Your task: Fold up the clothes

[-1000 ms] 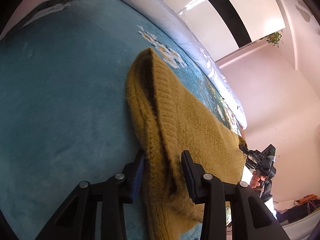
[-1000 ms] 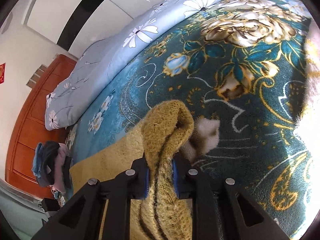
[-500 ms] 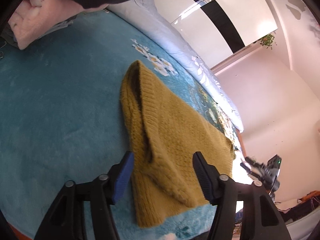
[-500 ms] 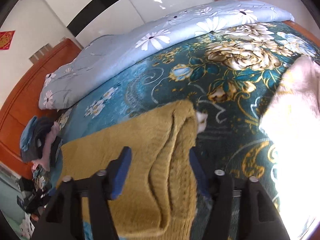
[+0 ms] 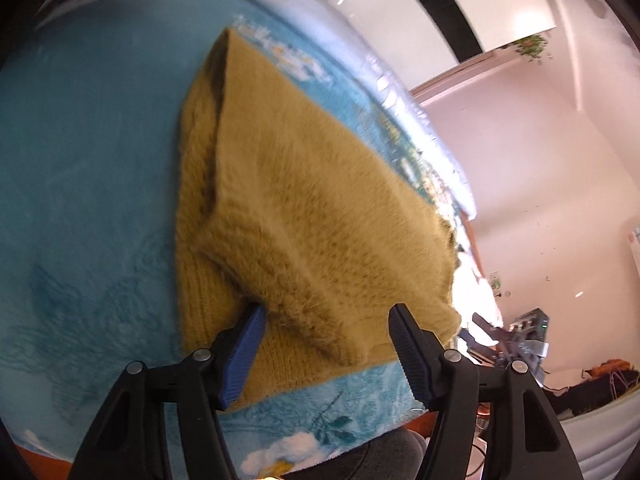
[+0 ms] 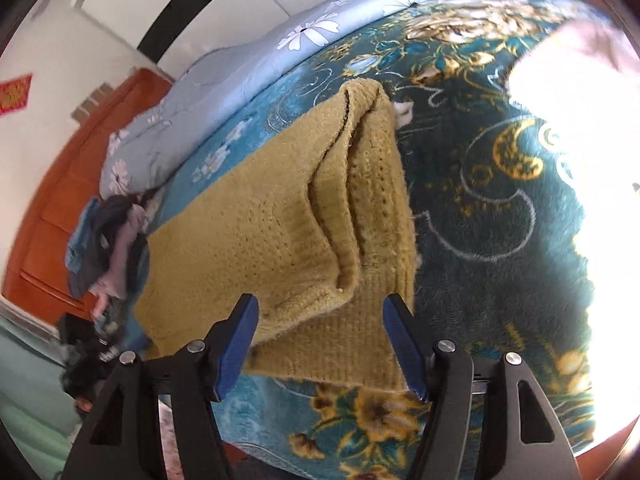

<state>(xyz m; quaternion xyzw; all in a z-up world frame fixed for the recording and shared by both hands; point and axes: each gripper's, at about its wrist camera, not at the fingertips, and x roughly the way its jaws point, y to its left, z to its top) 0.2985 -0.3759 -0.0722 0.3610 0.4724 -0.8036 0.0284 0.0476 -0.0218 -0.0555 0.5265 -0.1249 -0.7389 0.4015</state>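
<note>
The mustard sweater (image 5: 304,208) lies folded on the teal floral blanket (image 5: 80,160), straight ahead of both my grippers. From my left gripper (image 5: 326,344) I see its fingers spread wide, the blue-padded fingertips (image 5: 244,344) apart with nothing pinched between them; the sweater's near folded edge sits just past and between the tips, and I cannot tell whether the left pad touches the knit. The fabric shows a doubled layer, a thick fold running away from me along the left side. Beyond the right fingertip, off the bed's edge, I can make out my other gripper, blurred.

My right gripper (image 6: 324,340) is also spread wide, holding nothing. The sweater (image 6: 288,220) sits directly ahead of its tips, folded layers stacked, with a rolled ridge running away down the middle. To the right of the tips is dark patterned blanket (image 6: 500,260) and, farther right, a pale overexposed cloth (image 6: 580,80). Far to the left, a heap of clothes (image 6: 104,248) rests against a wooden headboard (image 6: 52,208), and a light blue flowered quilt (image 6: 280,52) lies beyond the sweater.
</note>
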